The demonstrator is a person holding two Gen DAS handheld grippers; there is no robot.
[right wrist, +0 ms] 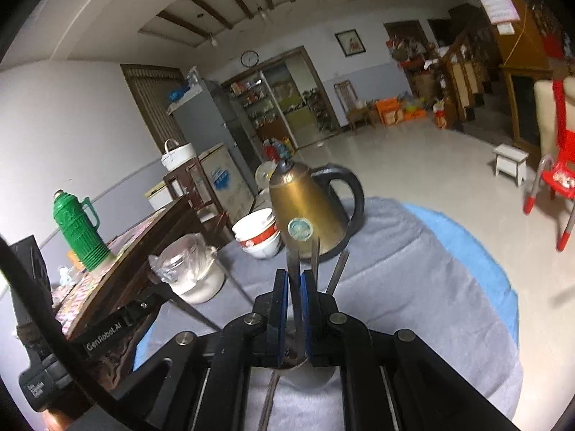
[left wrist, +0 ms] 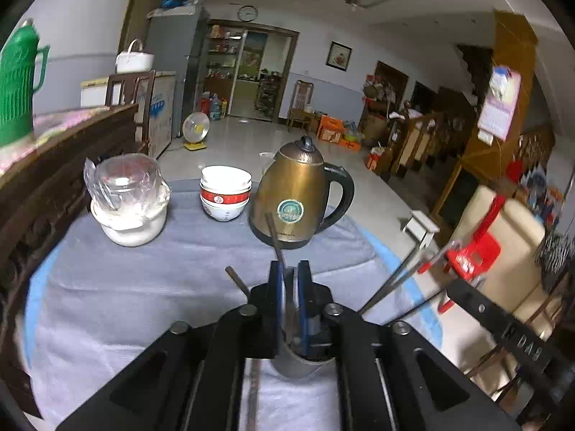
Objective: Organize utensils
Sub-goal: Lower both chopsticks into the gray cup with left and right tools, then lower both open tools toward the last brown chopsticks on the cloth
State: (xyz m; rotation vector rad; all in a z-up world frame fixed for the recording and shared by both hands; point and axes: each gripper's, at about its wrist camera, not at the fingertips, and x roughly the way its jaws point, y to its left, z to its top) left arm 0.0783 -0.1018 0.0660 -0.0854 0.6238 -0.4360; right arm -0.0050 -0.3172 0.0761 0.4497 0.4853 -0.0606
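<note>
A grey metal cup [left wrist: 296, 361] stands on the grey cloth just under both grippers; it also shows in the right wrist view [right wrist: 305, 375]. Several dark chopsticks stand in it. My left gripper [left wrist: 290, 280] is nearly shut, and a dark chopstick [left wrist: 275, 239] rises between its fingers. Another chopstick [left wrist: 237, 282] leans left and two chopsticks [left wrist: 391, 280] lean right. My right gripper [right wrist: 294, 283] is shut on a chopstick [right wrist: 293, 262] above the cup. Two more chopsticks [right wrist: 336, 273] stand just right of it.
A brass kettle [left wrist: 298, 199] stands behind the cup, with stacked bowls [left wrist: 224, 192] and a plastic-covered white jar [left wrist: 127, 201] to its left. A green thermos [left wrist: 19, 79] sits on a dark wooden table at left. The round table edge [right wrist: 503, 287] curves right; a red chair [right wrist: 557, 179] stands beyond.
</note>
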